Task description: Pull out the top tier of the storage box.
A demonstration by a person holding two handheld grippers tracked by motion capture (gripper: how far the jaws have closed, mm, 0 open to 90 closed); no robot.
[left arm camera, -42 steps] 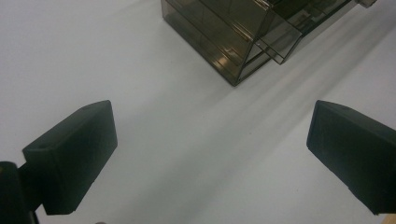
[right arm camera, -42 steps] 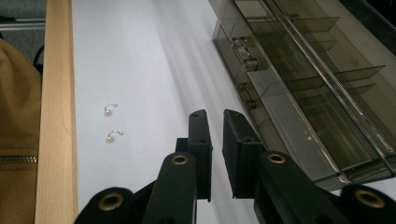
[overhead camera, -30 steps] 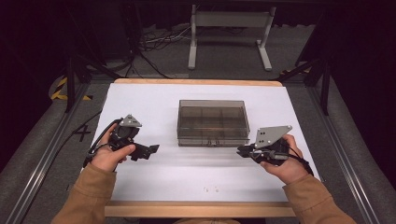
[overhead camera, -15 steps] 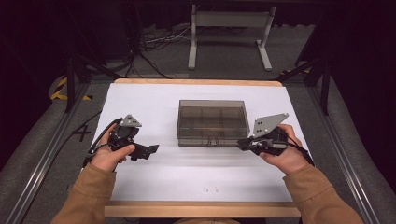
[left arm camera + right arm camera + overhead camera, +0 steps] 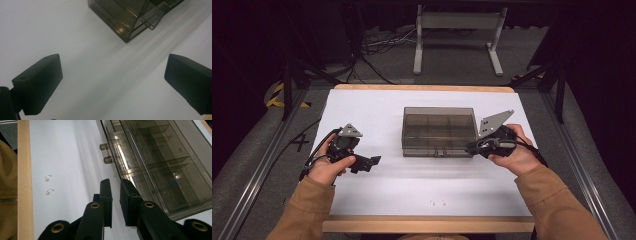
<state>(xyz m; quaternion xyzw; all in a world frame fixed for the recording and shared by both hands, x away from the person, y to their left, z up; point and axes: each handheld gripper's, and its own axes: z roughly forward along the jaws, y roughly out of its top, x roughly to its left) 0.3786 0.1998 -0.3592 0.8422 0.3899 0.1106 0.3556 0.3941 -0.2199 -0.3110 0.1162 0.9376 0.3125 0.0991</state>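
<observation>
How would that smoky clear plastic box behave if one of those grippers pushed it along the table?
The box would probably slide rather than tip: it sits low, wide and flat on the smooth white table. It looks stiff, with thin hard walls and dividers. Its compartments look empty, so it is likely light, and its glossy sides may be slippery.

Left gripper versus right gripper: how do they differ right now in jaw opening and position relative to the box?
The left gripper has its jaws spread wide; the right gripper shows only a narrow gap, having just been opening, with nothing between its jaws. The left gripper sits well clear of the smoky plastic box; the right gripper is close beside the box's front right corner. Both are hand-held and empty.
</observation>
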